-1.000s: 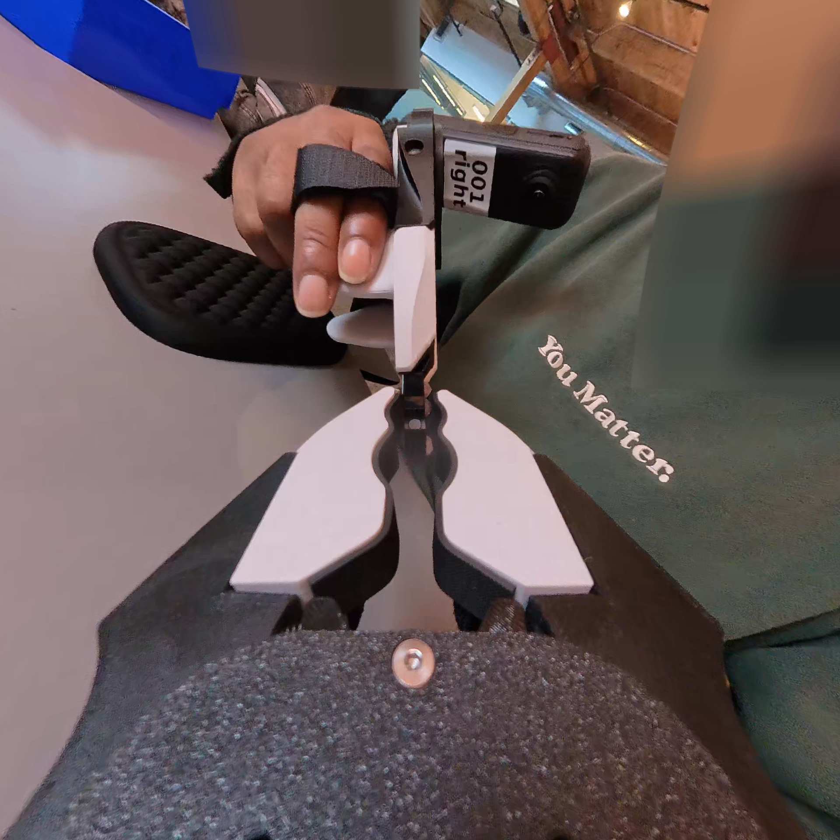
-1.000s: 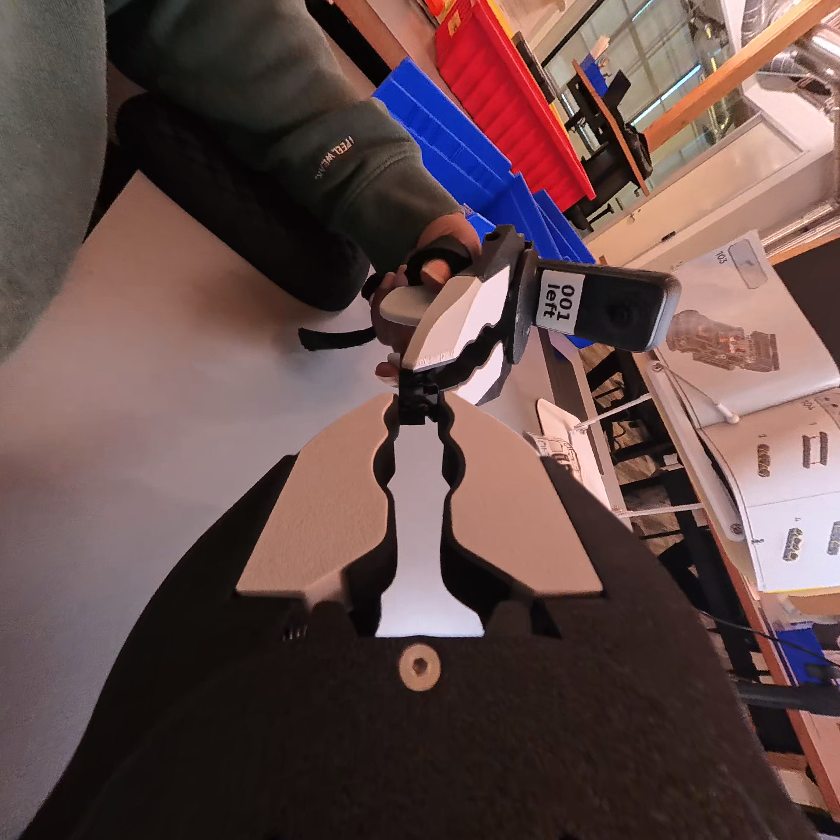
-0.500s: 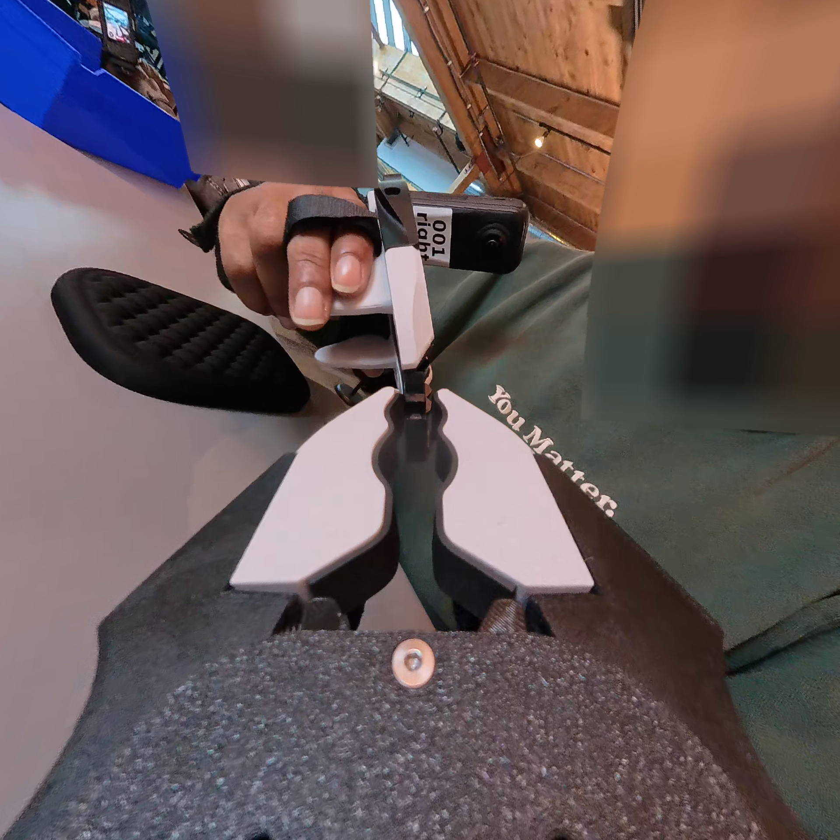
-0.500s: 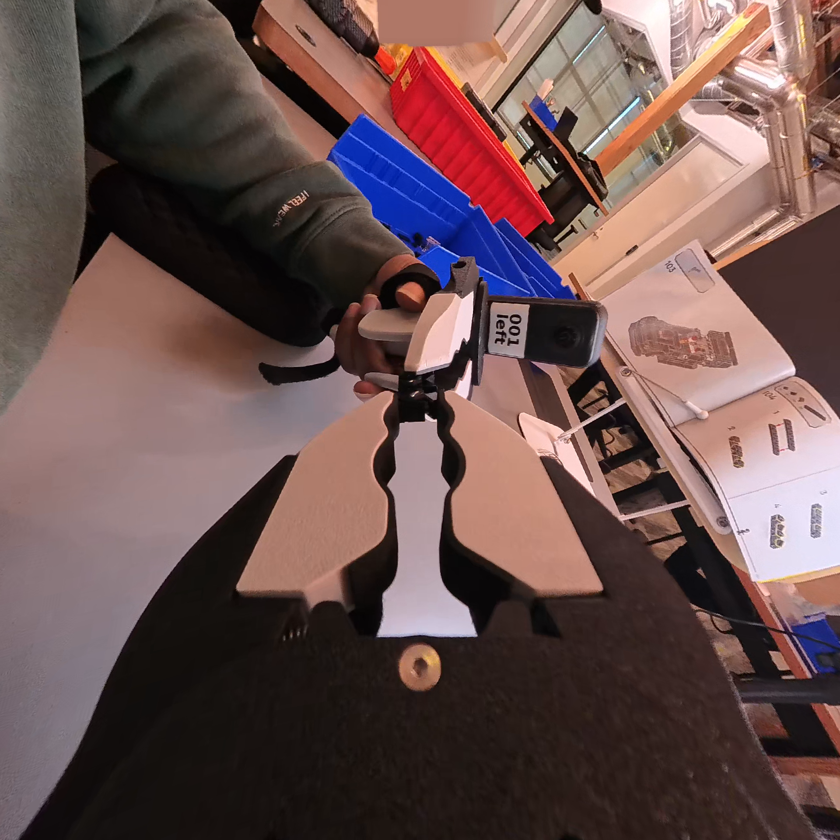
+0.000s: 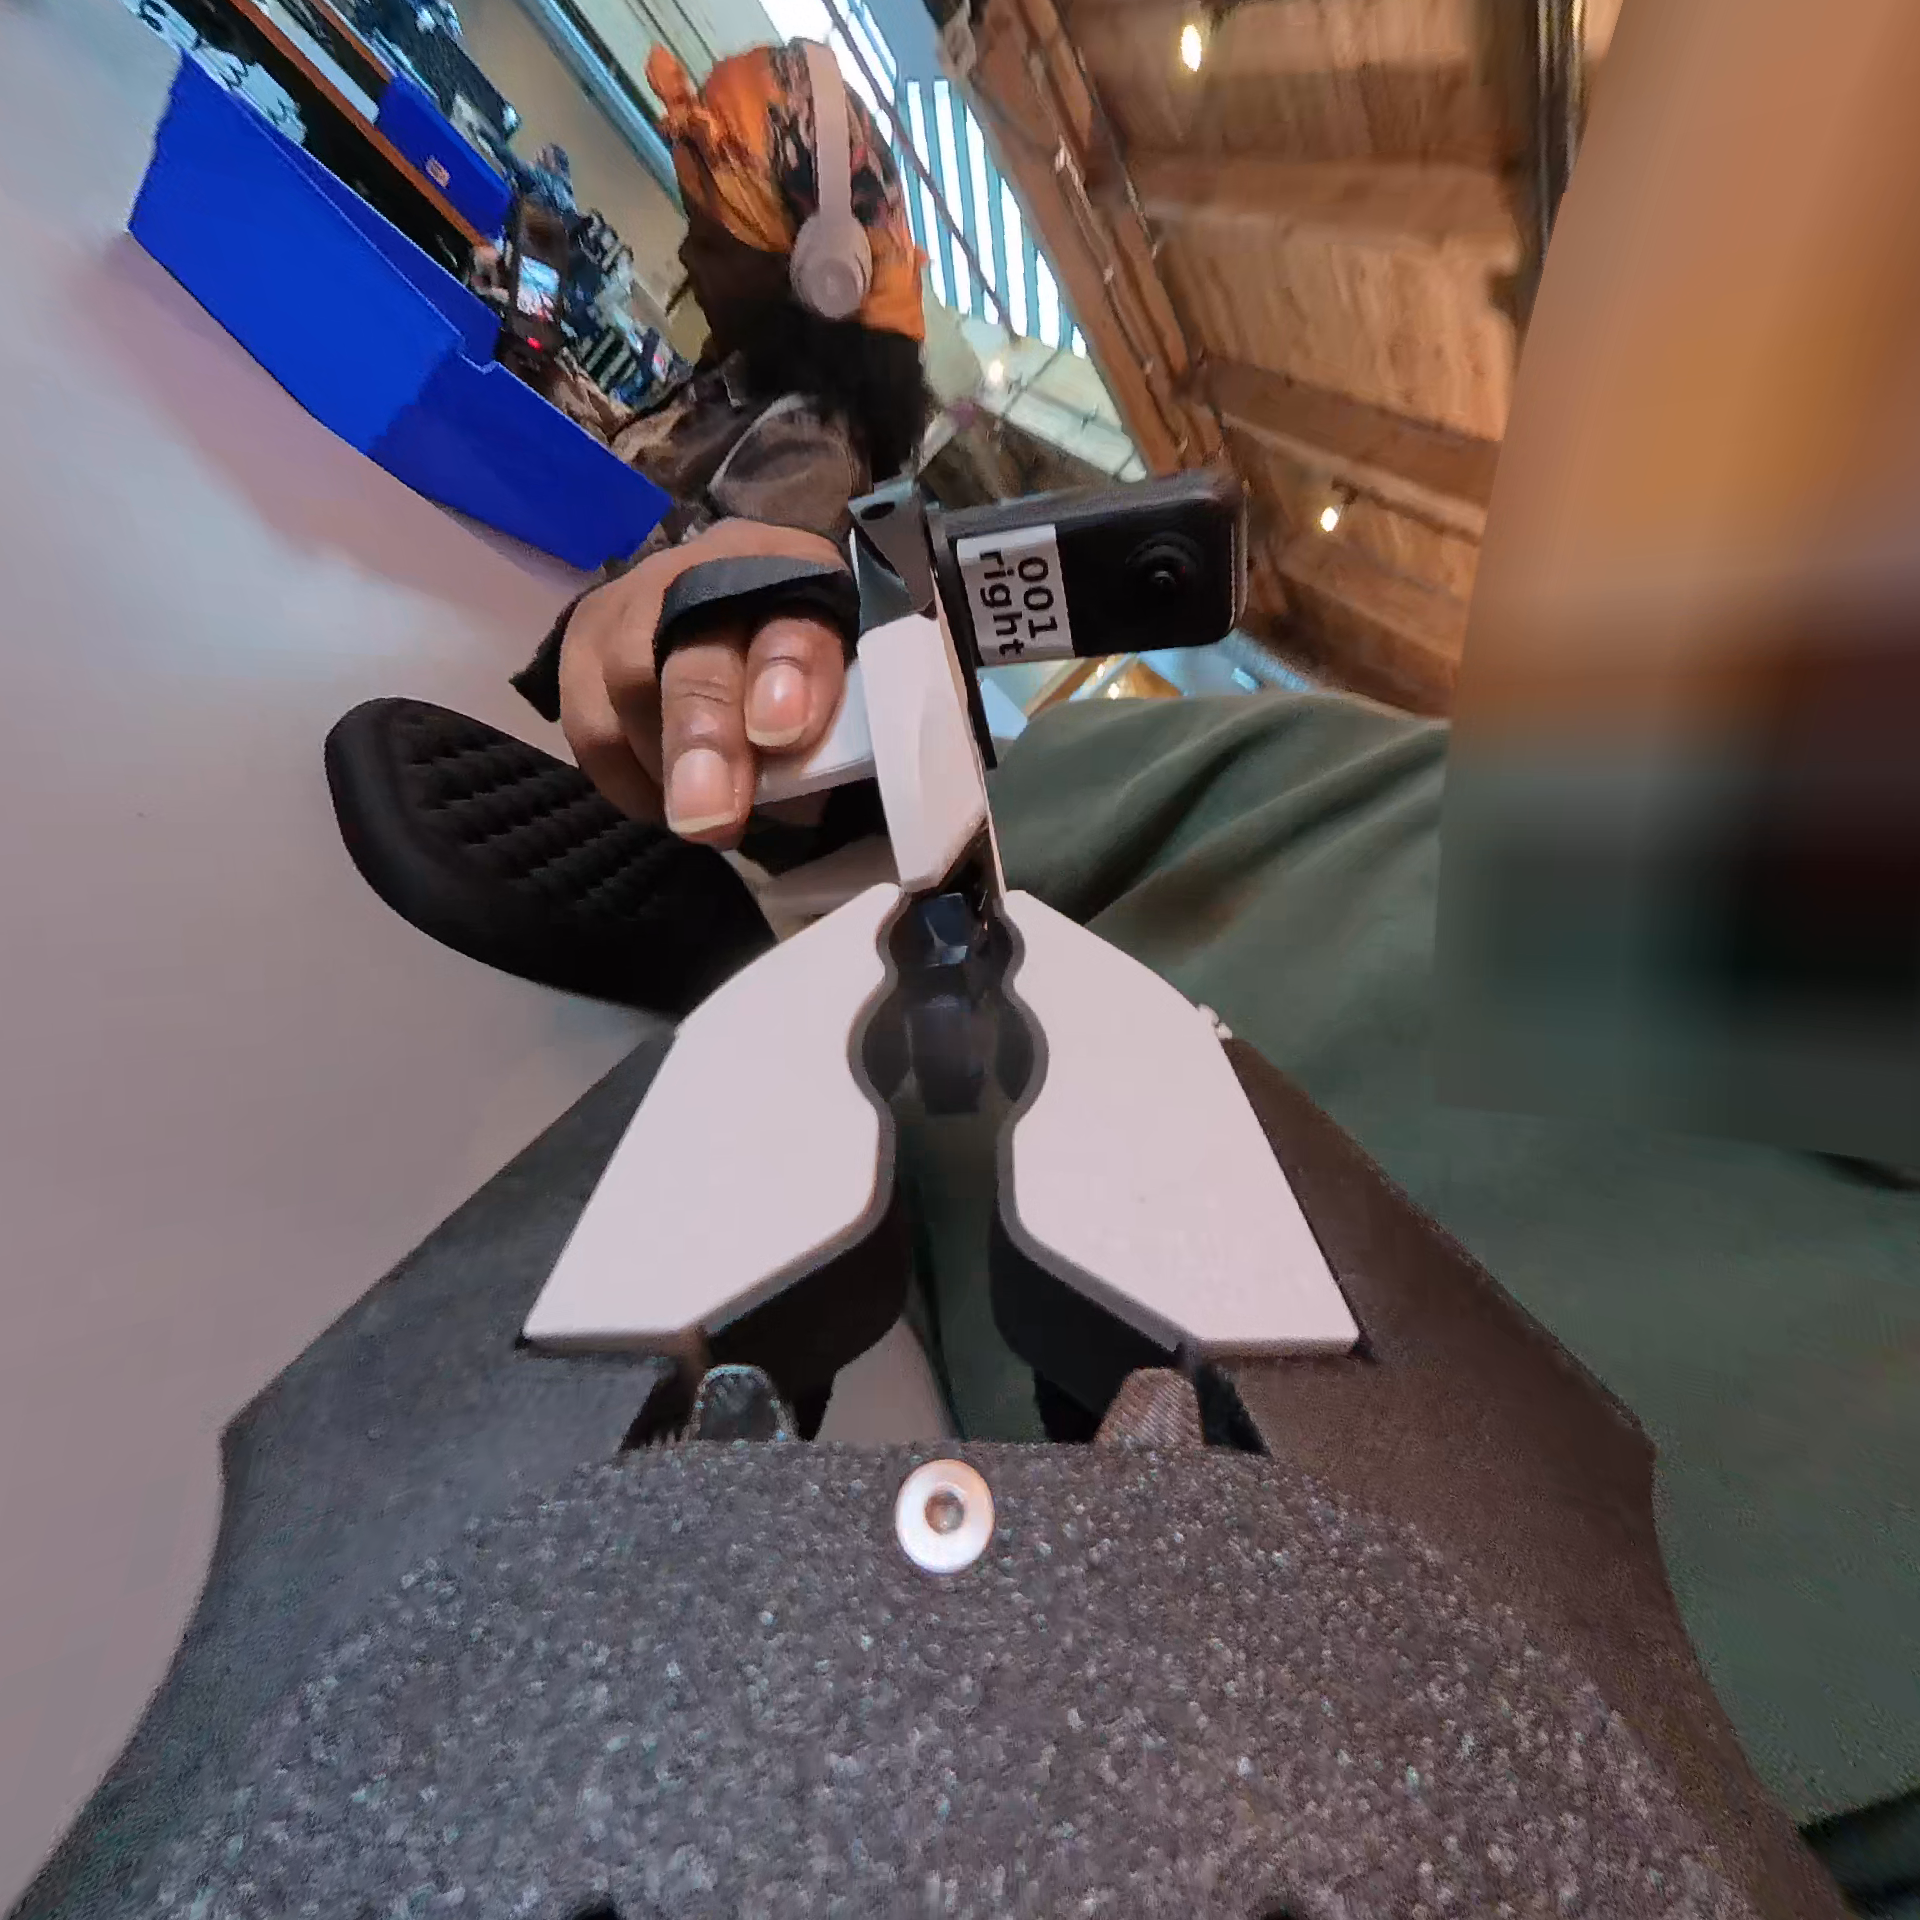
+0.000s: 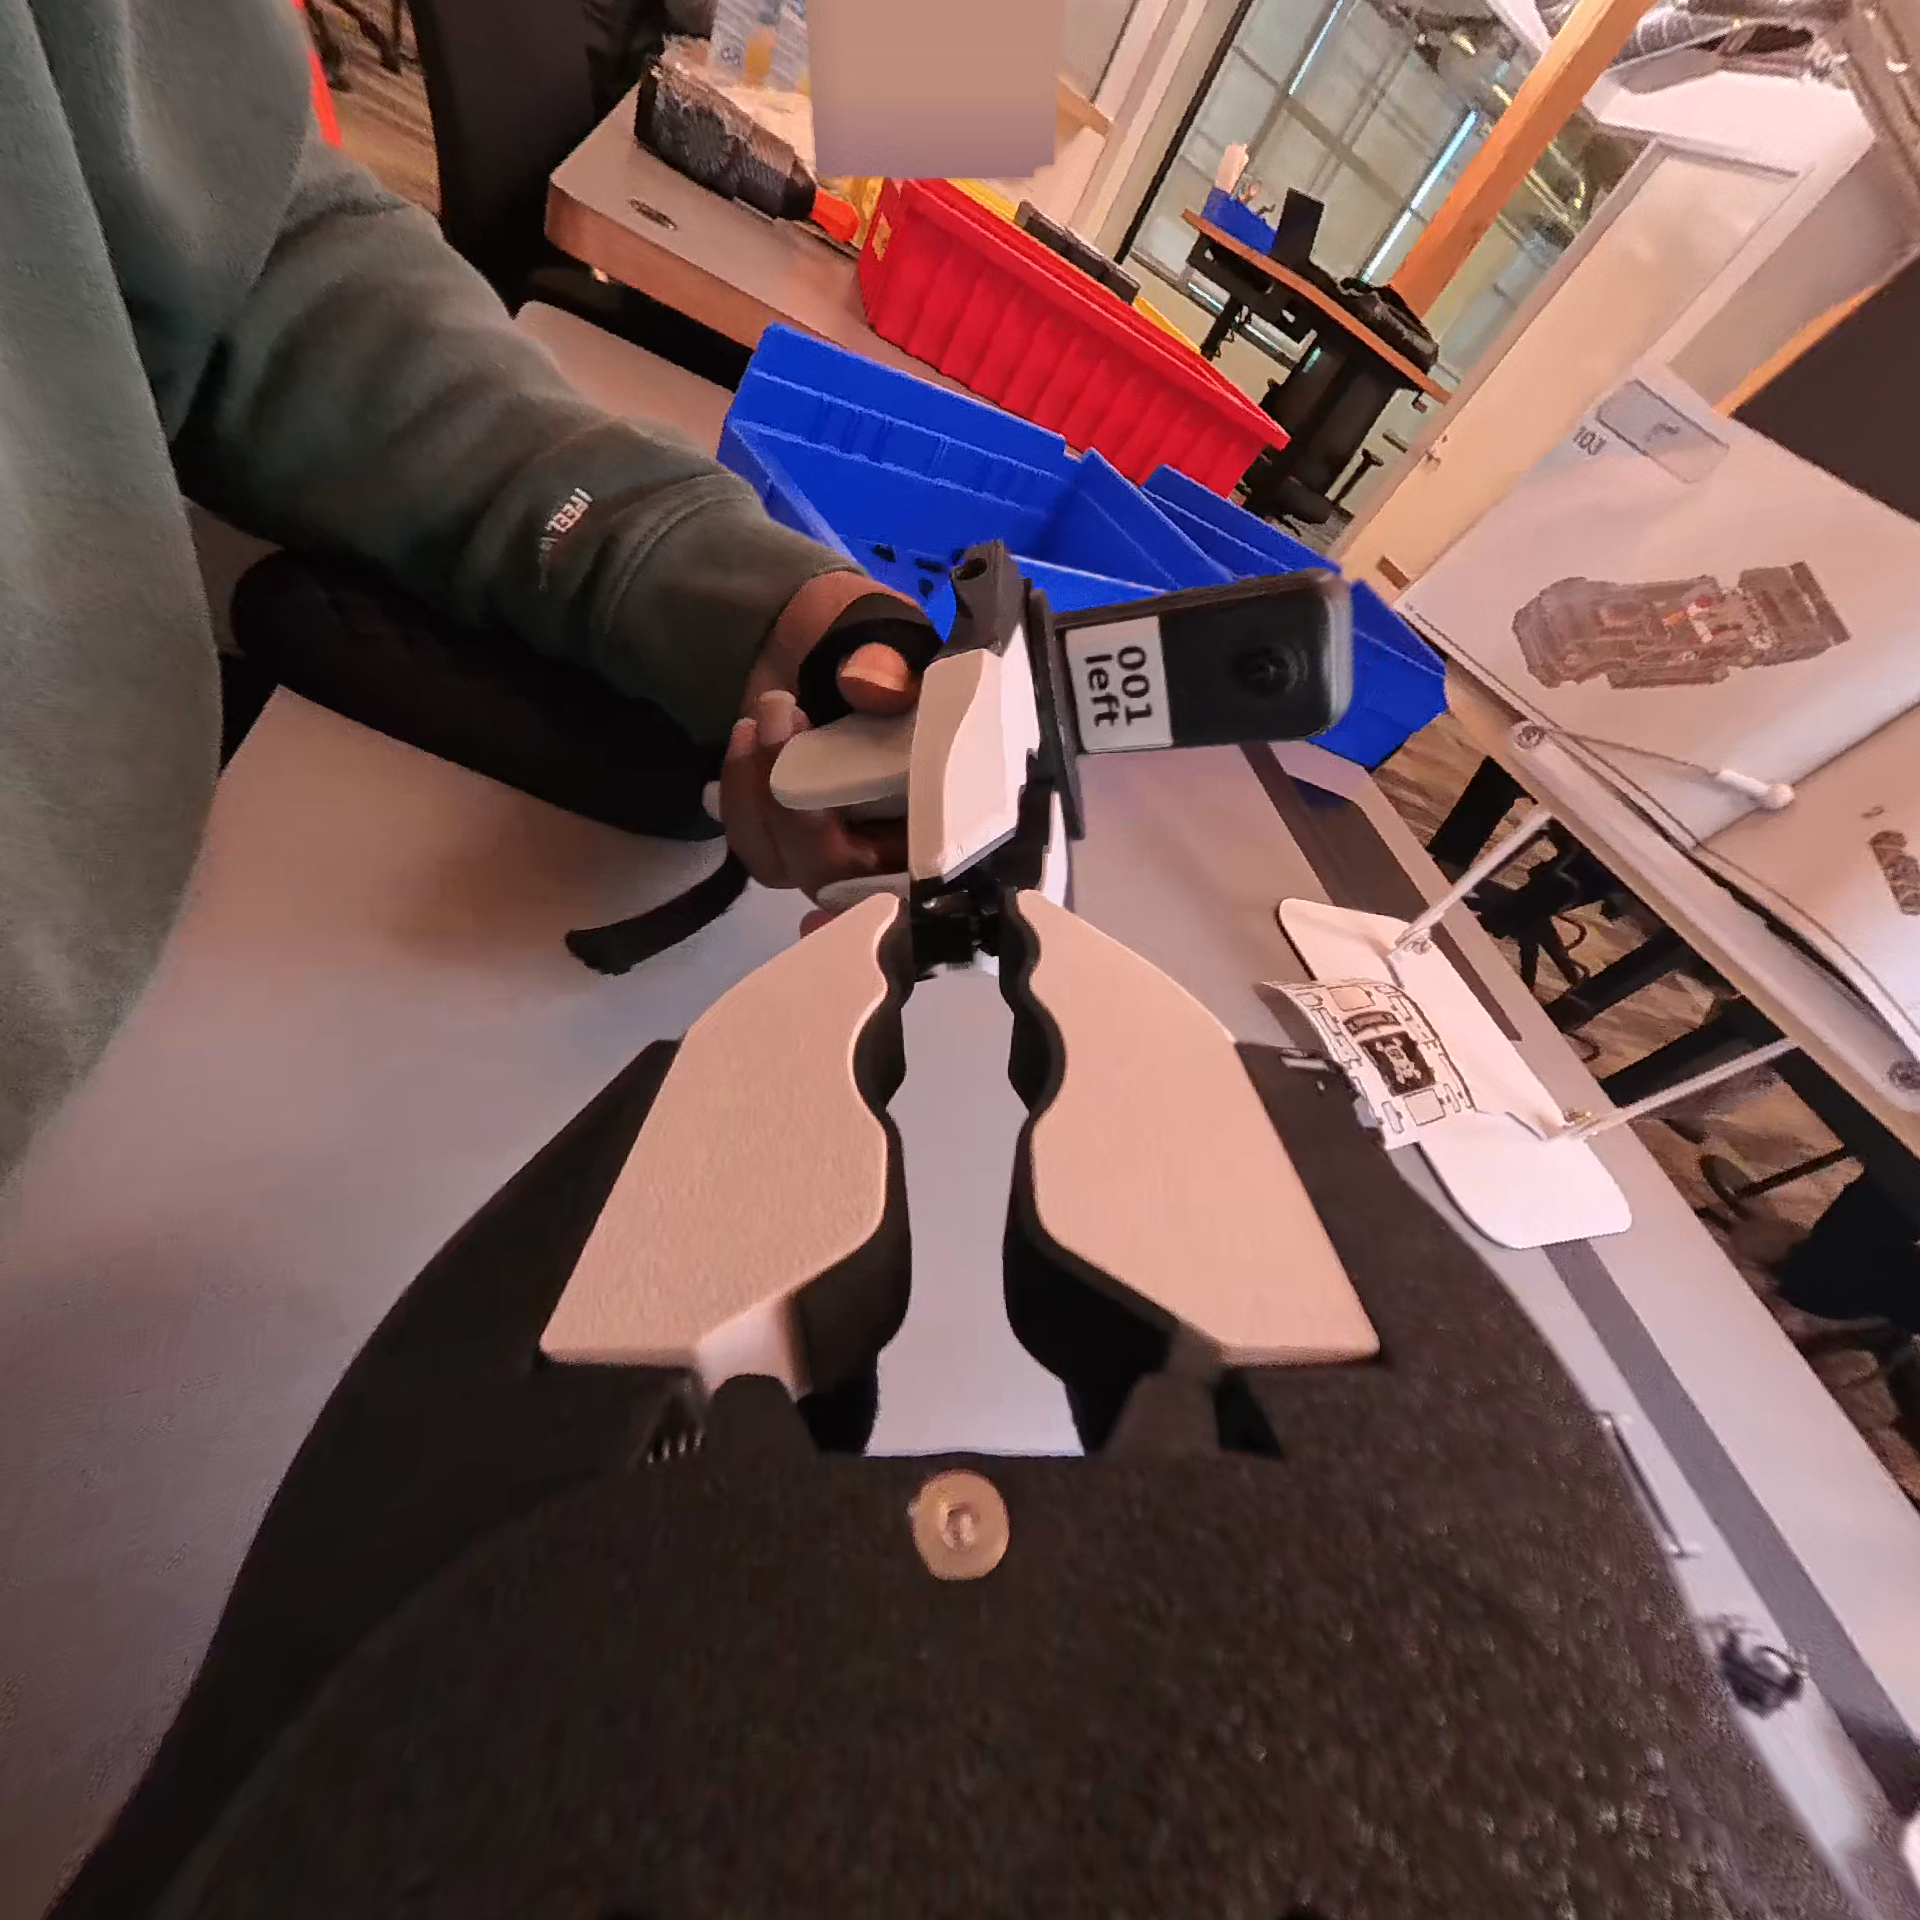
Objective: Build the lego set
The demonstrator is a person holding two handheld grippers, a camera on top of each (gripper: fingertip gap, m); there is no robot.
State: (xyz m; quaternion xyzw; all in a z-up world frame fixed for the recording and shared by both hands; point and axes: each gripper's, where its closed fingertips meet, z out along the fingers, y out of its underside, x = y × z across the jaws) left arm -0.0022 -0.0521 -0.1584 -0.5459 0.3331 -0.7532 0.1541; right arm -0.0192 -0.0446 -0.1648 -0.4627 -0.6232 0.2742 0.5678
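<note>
Since the earlier frame both grippers had tilted upward; left gripper [image 5: 943, 935] and right gripper [image 6: 954, 930], tip to tip, each clenched on the small black lego piece [image 5: 940, 997]; blue bins [image 6: 935, 478] at 12 o'clock; uneven squeeze could pop it loose.

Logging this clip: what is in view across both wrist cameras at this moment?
table: one, pale grey, under everything.
blue bins: several, far table side.
red bin: one, desk behind.
instruction booklet: one, white, open on stand, right.
printed sheet: one, white, stand's base.
padded rest: one, black, table edge.
lego piece: one, small, black, between both grippers' tips.
background person: one, beyond blue bins.
left hand-held gripper: white fingers, gripping lego piece.
right hand-held gripper: same, meeting it.
hands: two, strapped; green sleeve.
</note>
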